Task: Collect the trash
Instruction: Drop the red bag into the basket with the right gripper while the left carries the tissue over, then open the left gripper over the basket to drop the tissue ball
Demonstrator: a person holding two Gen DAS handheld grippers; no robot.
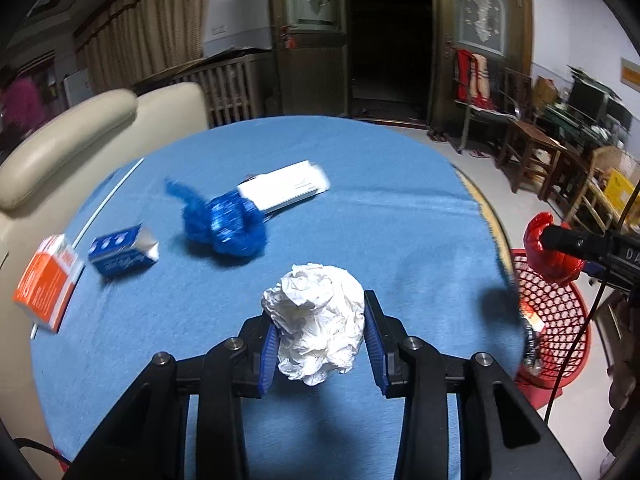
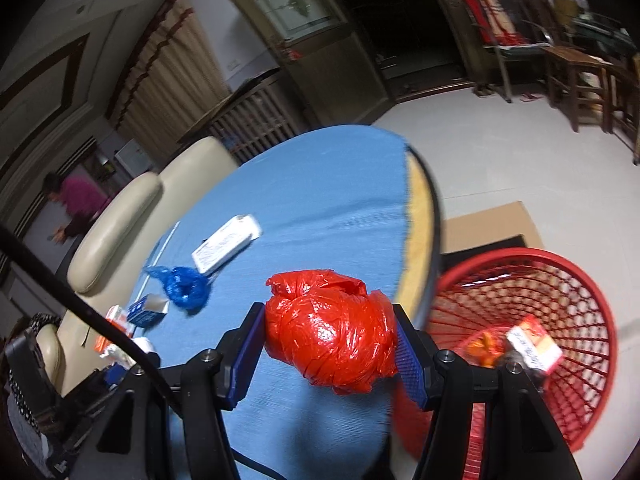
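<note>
My left gripper (image 1: 320,340) is shut on a crumpled white paper ball (image 1: 316,320) just above the blue tablecloth (image 1: 360,208). My right gripper (image 2: 328,344) is shut on a crumpled red plastic bag (image 2: 328,332), held near the table's right edge; it also shows in the left wrist view (image 1: 548,248). The red mesh bin (image 2: 560,292) stands on the floor right of the table, with a red-and-white box (image 2: 534,346) and other scraps inside. On the table lie a blue plastic bag (image 1: 224,224), a white box (image 1: 284,186), a blue carton (image 1: 124,252) and an orange box (image 1: 46,282).
A cream sofa (image 1: 72,132) sits behind the table on the left. Wooden chairs (image 1: 528,148) and clutter line the right wall. A flat cardboard sheet (image 2: 488,224) lies on the floor behind the bin. A person in pink (image 2: 76,200) stands far left.
</note>
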